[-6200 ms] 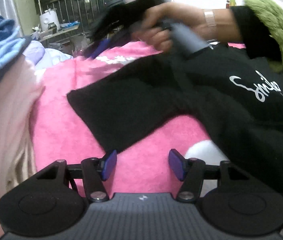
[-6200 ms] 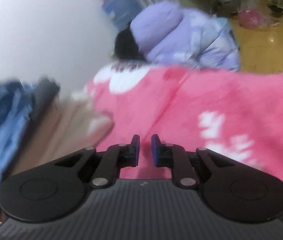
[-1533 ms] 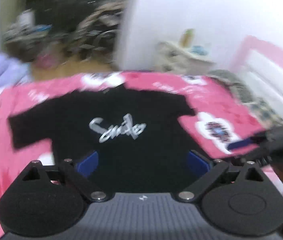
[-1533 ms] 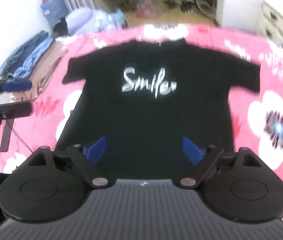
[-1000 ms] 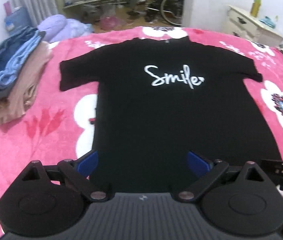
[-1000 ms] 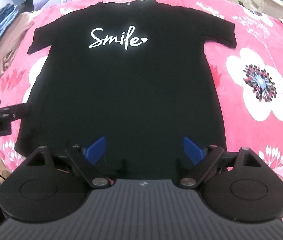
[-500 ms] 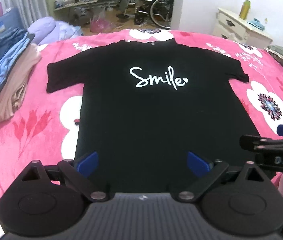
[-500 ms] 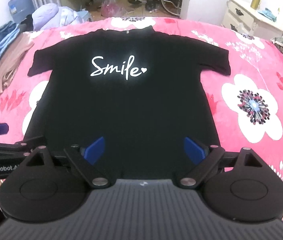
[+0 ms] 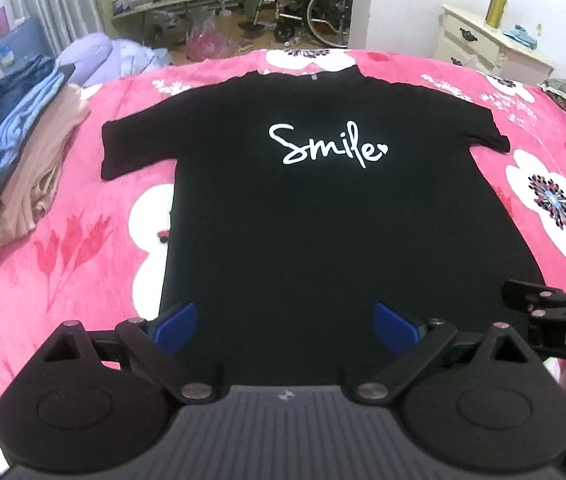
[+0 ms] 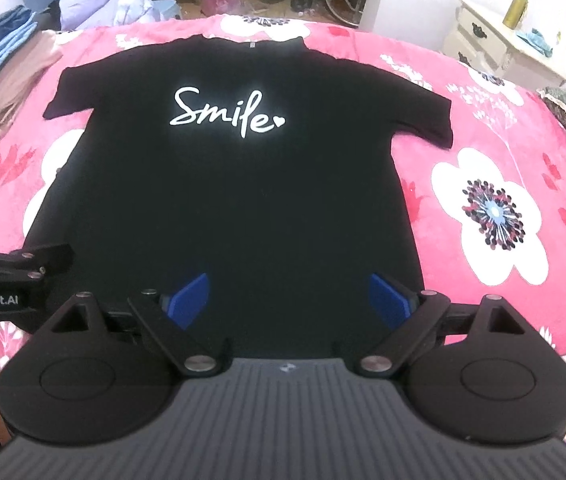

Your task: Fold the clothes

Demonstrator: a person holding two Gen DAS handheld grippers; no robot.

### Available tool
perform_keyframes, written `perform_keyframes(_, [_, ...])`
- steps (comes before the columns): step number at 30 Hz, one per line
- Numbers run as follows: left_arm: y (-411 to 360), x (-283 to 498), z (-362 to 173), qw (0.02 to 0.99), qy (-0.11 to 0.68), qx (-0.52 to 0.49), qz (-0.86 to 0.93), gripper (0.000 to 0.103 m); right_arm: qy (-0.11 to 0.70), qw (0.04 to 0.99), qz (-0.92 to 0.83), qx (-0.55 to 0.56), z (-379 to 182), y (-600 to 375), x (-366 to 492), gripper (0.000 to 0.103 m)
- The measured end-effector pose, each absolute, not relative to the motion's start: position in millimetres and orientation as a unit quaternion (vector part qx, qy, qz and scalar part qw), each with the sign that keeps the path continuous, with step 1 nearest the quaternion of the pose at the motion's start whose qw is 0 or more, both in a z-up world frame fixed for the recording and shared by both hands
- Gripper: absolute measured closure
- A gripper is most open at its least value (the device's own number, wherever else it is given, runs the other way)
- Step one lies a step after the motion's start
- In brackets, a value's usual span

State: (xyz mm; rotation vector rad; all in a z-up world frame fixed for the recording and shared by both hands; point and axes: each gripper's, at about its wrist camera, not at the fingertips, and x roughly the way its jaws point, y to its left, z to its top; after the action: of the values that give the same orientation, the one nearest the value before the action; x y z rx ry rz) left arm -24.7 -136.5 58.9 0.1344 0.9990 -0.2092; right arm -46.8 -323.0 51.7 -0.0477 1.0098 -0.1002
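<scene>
Shirt point(image 9: 323, 216) flat, print up, on pink bed point(image 9: 83, 248); collar far, hem nearest both grippers. Left gripper point(image 9: 285, 326) and right gripper point(image 10: 289, 296) hover above hem, fingers spread wide, holding nothing. Risks: plush blanket pinched along with hem; one layer only caught, so fold skews; uneven lift twists shirt toward clothes pile point(image 9: 15, 140) left of shirt.

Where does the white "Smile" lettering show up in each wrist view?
Left wrist: the Smile lettering sits right of centre in the upper half, on the black T-shirt.
Right wrist: the lettering sits left of centre, upper third.
Shared landmark: the cream dresser at upper right in both.
</scene>
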Motion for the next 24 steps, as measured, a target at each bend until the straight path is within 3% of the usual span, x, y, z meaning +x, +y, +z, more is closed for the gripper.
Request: perform_keyframes(24, [-137.8,-24.9,50.7,0.860,0.494,0.073,-0.103,0.007,0.495,0.867,-0.049,-0.016,46.9,-324.2,-48.5,0.015])
